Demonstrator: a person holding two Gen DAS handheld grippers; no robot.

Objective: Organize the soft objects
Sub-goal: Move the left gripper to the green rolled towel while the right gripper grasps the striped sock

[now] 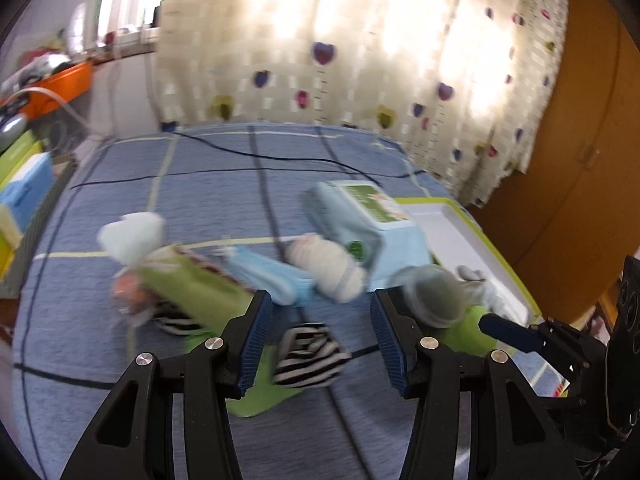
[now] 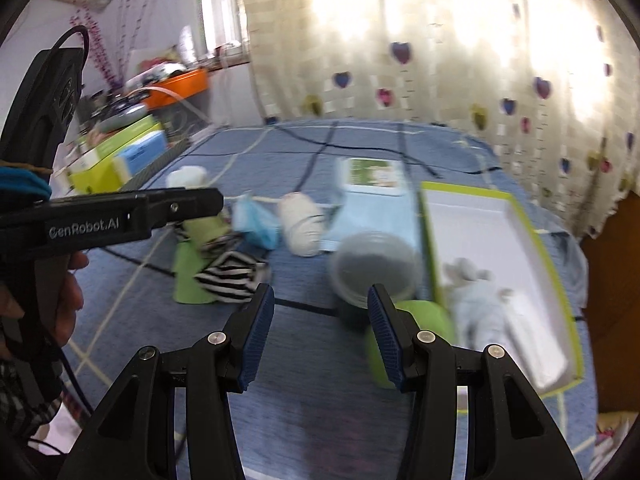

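Observation:
Soft things lie on a blue plaid bed. A black-and-white striped roll (image 1: 310,354) (image 2: 234,274) rests on a green cloth (image 1: 188,284) (image 2: 192,276). Beyond it lie a light blue sock bundle (image 1: 276,276) (image 2: 256,226) and a white rolled bundle (image 1: 328,268) (image 2: 302,226). A grey roll (image 1: 434,296) (image 2: 374,270) and a green roll (image 2: 418,338) lie by the white tray (image 2: 496,220) (image 1: 452,224), which holds a grey plush toy (image 2: 478,300). My left gripper (image 1: 320,344) is open above the striped roll. My right gripper (image 2: 322,338) is open and empty near the grey roll.
A light blue tissue pack (image 1: 368,216) (image 2: 374,196) lies beside the tray. A white puffy item (image 1: 134,236) (image 2: 188,176) lies at the left. Boxes (image 2: 120,152) line the bed's left edge. A heart-patterned curtain (image 1: 340,48) hangs behind; a wooden wardrobe (image 1: 588,140) stands right.

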